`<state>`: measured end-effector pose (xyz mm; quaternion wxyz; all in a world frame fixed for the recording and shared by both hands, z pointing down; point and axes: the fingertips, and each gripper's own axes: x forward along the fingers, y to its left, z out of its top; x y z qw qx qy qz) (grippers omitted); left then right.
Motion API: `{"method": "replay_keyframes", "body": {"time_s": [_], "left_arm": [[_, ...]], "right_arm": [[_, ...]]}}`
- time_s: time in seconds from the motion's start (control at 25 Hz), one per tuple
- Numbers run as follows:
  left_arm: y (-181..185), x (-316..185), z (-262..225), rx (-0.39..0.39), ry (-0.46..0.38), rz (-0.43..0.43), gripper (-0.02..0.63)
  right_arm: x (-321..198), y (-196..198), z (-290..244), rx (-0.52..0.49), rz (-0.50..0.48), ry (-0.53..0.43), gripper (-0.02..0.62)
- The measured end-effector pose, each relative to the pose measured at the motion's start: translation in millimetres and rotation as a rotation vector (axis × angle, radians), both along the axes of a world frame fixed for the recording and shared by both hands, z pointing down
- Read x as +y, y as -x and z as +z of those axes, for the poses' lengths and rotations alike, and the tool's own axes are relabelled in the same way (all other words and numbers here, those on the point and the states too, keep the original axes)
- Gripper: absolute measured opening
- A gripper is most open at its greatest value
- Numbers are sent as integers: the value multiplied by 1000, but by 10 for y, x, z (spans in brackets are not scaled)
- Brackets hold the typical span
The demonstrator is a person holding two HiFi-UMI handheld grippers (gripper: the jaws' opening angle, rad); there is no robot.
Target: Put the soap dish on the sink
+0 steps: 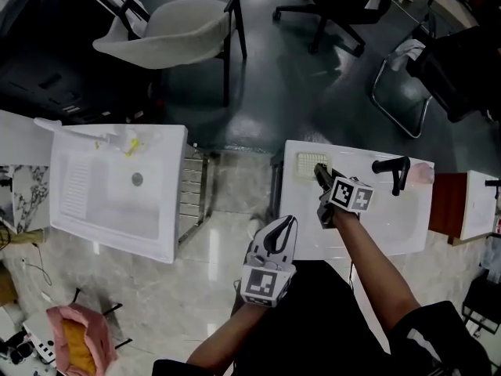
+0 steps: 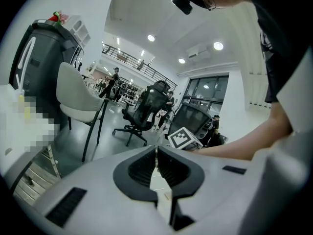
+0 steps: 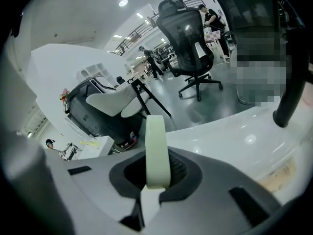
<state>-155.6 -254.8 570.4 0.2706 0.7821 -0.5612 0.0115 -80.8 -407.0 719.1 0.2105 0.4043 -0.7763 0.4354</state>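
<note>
The soap dish [image 1: 308, 165] is a pale green slotted tray over the back left corner of the white sink [image 1: 391, 225]. My right gripper [image 1: 319, 174] is shut on its near edge. In the right gripper view the soap dish [image 3: 157, 151] stands edge-on between the dark pads, with the sink's rim [image 3: 234, 131] just beyond. Whether the dish rests on the rim I cannot tell. My left gripper [image 1: 278, 237] hovers near the sink's front left corner, shut with nothing in it; in its own view the left gripper [image 2: 156, 168] shows its jaws meeting.
A black faucet [image 1: 395, 169] stands at the back of the sink, with a pink object [image 1: 423, 173] beside it. A second white sink [image 1: 117, 186] sits to the left, a metal rack [image 1: 196, 190] between them. A white chair [image 1: 176, 30] and office chairs stand beyond.
</note>
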Motion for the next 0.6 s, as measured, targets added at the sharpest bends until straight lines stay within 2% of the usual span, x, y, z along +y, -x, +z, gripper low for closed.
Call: {"method": "replay_keyframes", "body": {"time_s": [0.28, 0.6], "left_arm": [[-160, 74, 92, 31, 38, 58, 18], [4, 55, 196, 30, 56, 42, 18]], "right_arm": [[-136, 94, 167, -55, 13, 34, 21], [-188, 161, 311, -76, -23, 28, 35]]}}
